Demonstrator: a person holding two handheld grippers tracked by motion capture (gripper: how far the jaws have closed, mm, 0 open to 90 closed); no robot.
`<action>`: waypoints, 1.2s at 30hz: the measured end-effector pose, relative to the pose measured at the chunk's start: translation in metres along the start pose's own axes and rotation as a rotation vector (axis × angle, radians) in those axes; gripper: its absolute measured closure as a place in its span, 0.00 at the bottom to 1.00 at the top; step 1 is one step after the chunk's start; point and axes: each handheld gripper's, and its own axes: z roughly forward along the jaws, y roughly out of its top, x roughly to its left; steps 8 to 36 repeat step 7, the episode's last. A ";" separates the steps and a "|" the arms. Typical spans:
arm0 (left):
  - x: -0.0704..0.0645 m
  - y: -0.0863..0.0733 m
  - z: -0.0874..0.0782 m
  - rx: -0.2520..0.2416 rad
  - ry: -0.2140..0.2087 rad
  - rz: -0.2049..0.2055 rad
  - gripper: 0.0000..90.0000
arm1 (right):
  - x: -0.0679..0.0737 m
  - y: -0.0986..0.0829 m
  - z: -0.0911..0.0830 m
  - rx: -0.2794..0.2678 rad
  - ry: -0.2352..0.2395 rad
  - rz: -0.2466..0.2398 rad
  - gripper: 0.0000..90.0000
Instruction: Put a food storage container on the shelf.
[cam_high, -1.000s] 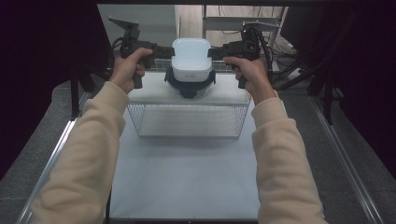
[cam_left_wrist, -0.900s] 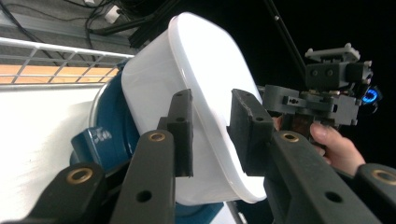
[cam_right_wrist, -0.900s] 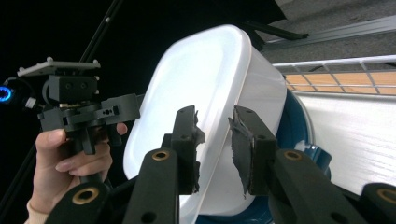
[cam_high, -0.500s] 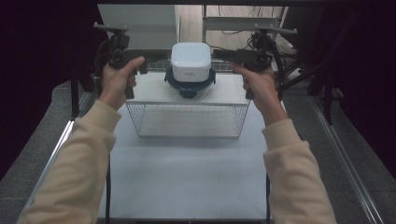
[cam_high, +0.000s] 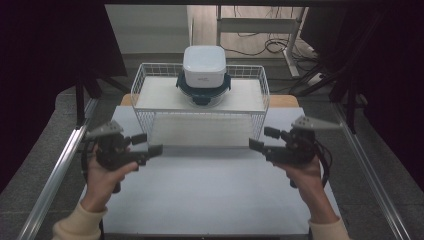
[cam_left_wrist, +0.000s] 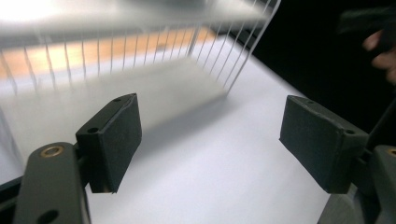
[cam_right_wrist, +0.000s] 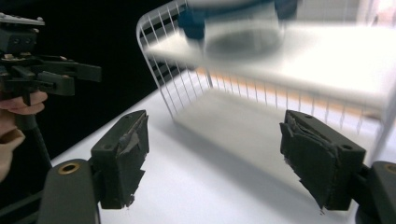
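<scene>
A white, square, round-cornered plastic container (cam_high: 203, 63) sits stacked on a dark teal-lidded clear food box (cam_high: 202, 89), and both rest on the flat white top of a white wire basket rack (cam_high: 142, 82) at the far middle of the white surface (cam_high: 210, 200). The white container has a smooth, slightly domed lid and a faint small marking on its front face; the box beneath shows dark teal clip flaps jutting out at its sides and front over a see-through bowl-like body. In the right gripper view the teal box (cam_right_wrist: 238, 28) appears blurred on the rack's top.

The left tongs (cam_high: 147, 144) hover above the near-left part of the surface, held by a hand (cam_high: 102, 175), with their jaws wide apart and nothing between them. The right tongs (cam_high: 264, 139) hover at the near right in the other hand (cam_high: 305, 175), likewise spread wide and empty. Both point inward toward each other, well apart from the rack and the stacked containers, near the rack's front edge.
</scene>
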 end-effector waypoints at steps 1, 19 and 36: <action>0.001 -0.011 0.003 0.011 0.002 -0.011 0.22 | 0.000 -0.012 -0.001 0.012 -0.003 0.004 0.25; 0.006 -0.037 0.015 0.067 0.007 -0.040 0.21 | -0.004 -0.061 0.006 0.097 -0.033 0.007 0.22; 0.006 -0.037 0.015 0.067 0.007 -0.040 0.21 | -0.004 -0.061 0.006 0.097 -0.033 0.007 0.22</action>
